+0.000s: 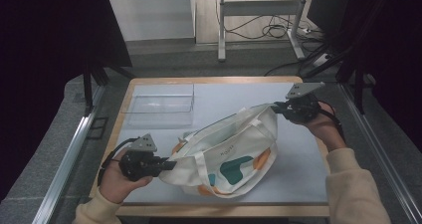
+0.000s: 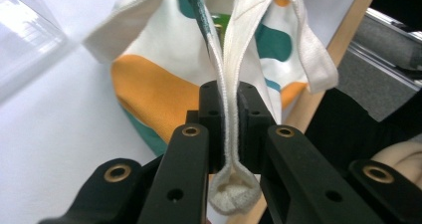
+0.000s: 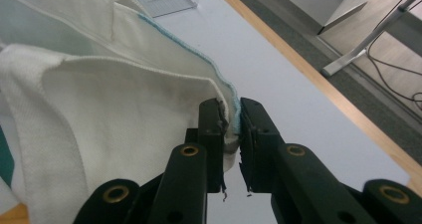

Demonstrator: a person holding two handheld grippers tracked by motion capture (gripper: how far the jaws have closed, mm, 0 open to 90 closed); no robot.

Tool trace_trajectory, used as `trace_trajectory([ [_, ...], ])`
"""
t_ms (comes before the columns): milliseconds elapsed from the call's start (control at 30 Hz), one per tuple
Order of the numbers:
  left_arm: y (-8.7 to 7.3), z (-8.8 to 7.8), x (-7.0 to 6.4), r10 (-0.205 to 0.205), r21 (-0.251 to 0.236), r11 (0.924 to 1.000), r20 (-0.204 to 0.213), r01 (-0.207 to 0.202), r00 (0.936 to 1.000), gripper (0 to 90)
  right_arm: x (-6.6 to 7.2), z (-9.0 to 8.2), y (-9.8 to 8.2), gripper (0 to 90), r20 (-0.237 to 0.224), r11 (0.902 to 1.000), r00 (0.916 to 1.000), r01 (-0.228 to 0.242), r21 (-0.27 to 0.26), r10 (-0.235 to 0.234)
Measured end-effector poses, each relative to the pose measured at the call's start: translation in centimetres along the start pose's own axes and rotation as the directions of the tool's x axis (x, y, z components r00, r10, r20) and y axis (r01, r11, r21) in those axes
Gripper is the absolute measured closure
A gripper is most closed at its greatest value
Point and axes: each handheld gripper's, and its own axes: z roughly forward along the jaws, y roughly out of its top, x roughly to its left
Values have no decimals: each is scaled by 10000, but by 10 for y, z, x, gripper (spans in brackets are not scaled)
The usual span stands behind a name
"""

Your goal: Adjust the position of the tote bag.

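The bag (image 1: 224,157) is a cream cloth tote with teal and orange patches, and it lies across the middle of the grey mat (image 1: 298,159), stretched at a slant between the two tools, its near corner toward the person's left and its far corner toward the right. The left gripper (image 1: 169,165) is clamped on the near end: in the left gripper view a doubled, hemmed edge of the bag (image 2: 230,109) runs up between the pads and a small folded nub bulges below them. The right gripper (image 1: 278,107) pinches the far corner; in the right gripper view the jaws are closed on the seam of the cloth (image 3: 149,114), with only a thin sliver held. The fabric looks soft and light, so it should sag and fold wherever it is unsupported, and it has no stiffness to keep the mouth open unaided. It is likely not fragile, and the woven surface should give the pads good friction. The hemmed rim and seamed corners are the best places to hold, being thicker; the right-hand pinch looks shallow and could slip under a hard pull. A clear tray (image 1: 161,104) sits near the mat's far left corner, well apart from the bag.
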Motion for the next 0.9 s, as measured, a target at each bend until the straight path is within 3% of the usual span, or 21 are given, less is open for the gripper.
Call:
trace_trajectory([
  [67,7,-7,6,118,-247,9996,-186,-123,9998,839,1,-11,2,800,115,9998,9999,-10,-179,12],
  [200,13,-10,13,192,-266,9994,-329,-201,9993,839,1,-19,3,800,248,9992,9997,-49,-400,59],
  [367,24,-11,38,127,-433,9989,-637,-155,9979,842,4,-29,0,800,479,9984,9987,-144,-553,171],
  [600,40,-11,63,-15,-595,9982,-638,-23,9980,841,8,-35,-4,801,731,9976,9969,-230,-650,278],
  [900,54,-14,72,67,-716,9974,-885,-131,9960,845,14,-43,-10,802,998,9939,9940,-337,-1047,442],
])
